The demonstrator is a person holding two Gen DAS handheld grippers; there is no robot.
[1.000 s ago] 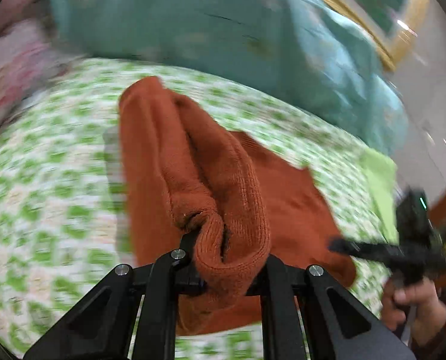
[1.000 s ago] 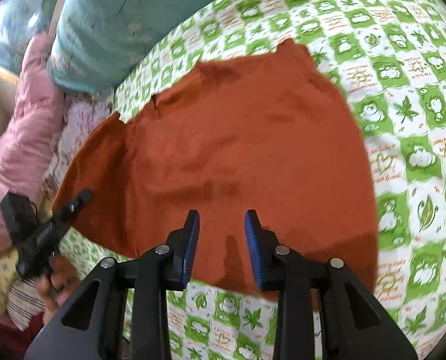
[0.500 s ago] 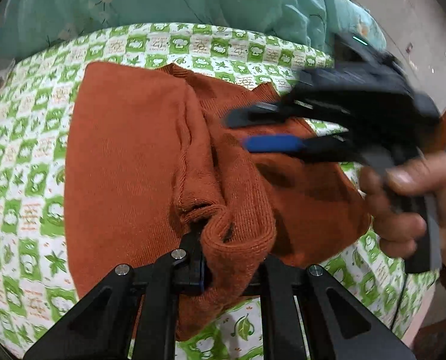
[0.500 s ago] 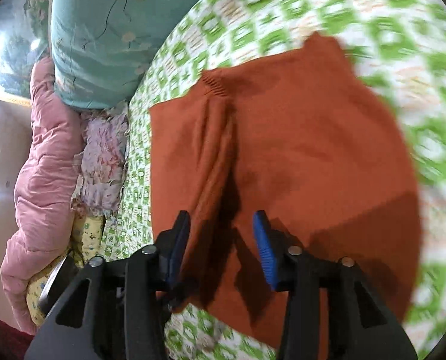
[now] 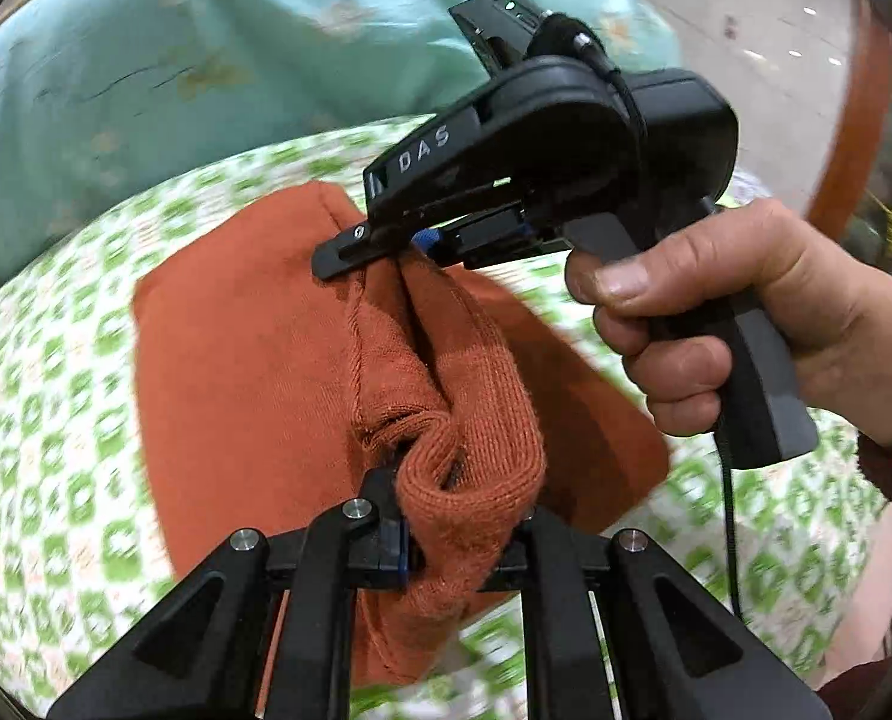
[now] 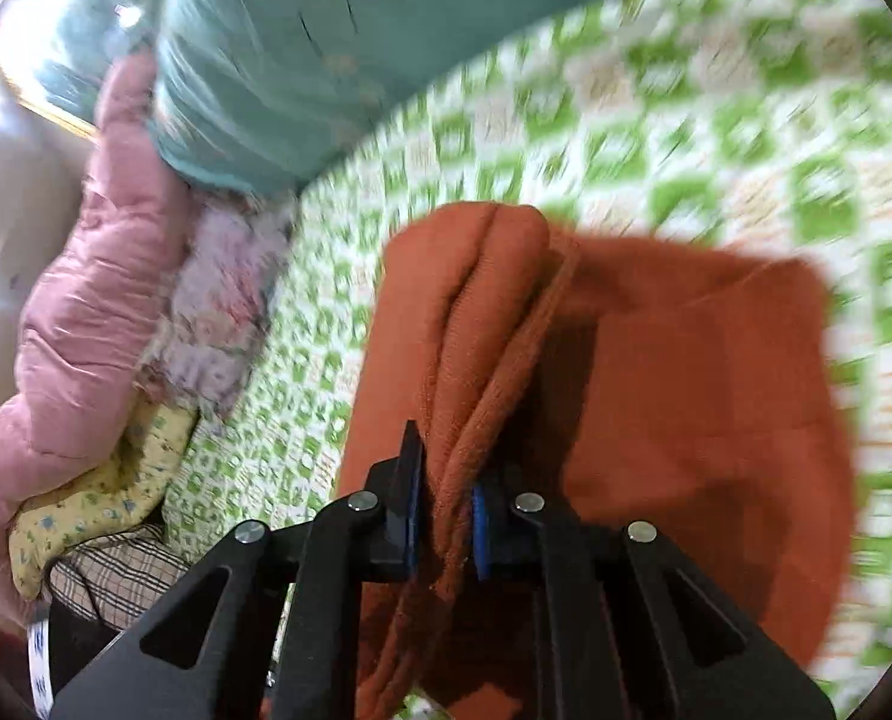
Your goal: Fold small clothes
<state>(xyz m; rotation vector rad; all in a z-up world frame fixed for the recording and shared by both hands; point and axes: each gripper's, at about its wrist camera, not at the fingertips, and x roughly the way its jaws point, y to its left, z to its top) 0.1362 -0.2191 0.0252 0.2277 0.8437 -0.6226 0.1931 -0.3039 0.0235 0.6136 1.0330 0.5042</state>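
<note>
Orange knit garment (image 5: 248, 372) lying on green-checked bedspread (image 5: 56, 420), raised ridge running near-to-far between 2 grippers.

Left gripper (image 5: 464, 546) clamping bunched near end of ridge, jaws nearly closed.

Right gripper (image 6: 446, 516), jaws just closing, now pinching far end; hand (image 5: 746, 330) gripping its handle.

Teal quilt (image 5: 176, 78) lying beyond; pink jacket (image 6: 80, 276) lying left. Nothing blocking fold path.

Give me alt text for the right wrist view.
The right tool pinches a raised fold of the rust-orange knitted garment, which lies on a green-and-white checked bedsheet. A teal quilt and pink padded jacket lie beyond.
</note>
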